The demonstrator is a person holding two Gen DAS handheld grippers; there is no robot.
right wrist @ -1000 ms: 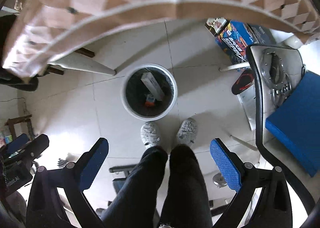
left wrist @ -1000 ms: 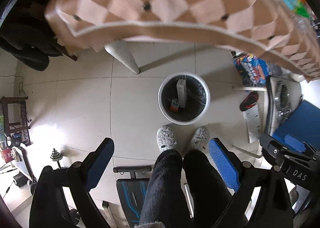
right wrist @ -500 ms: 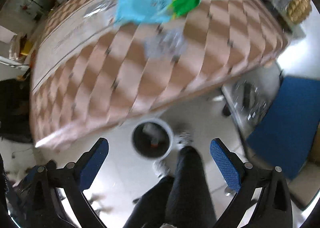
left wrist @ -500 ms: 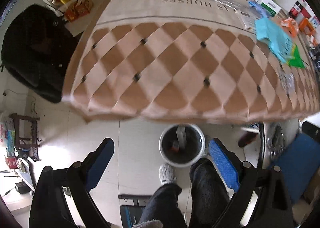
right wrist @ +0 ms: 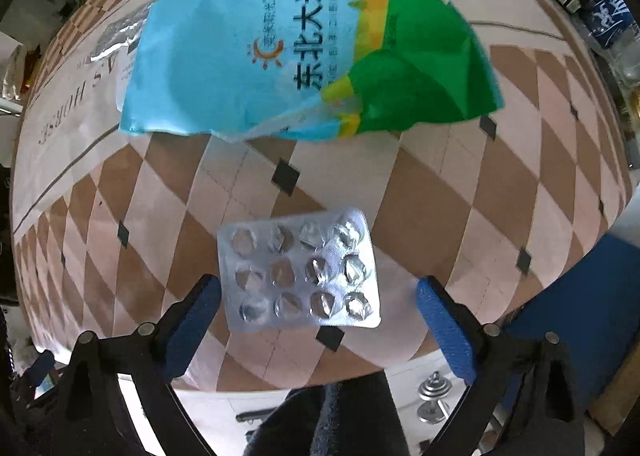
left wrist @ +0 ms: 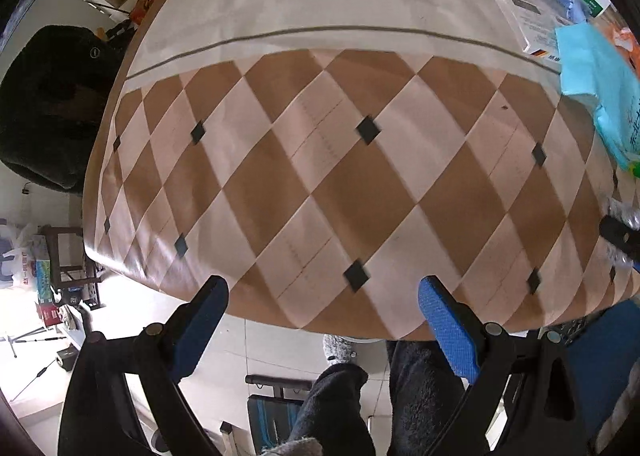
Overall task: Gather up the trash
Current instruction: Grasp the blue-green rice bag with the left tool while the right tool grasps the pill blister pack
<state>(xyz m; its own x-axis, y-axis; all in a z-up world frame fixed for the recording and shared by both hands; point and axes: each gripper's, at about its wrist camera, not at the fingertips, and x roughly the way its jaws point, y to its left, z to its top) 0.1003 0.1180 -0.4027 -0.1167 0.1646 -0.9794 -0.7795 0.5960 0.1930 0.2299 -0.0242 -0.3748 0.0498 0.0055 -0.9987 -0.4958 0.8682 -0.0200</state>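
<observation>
Blue-padded right claw [right wrist: 318,310] spread wide over blister pack [right wrist: 300,272]; left claw [left wrist: 322,310] spread, empty, above tablecloth [left wrist: 320,160]

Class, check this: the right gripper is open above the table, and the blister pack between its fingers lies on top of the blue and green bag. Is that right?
Not quite. The right gripper is open above the table, but the blister pack lies on the checked cloth, nearer than the blue and green bag and apart from it. The right wrist view shows this.
</observation>
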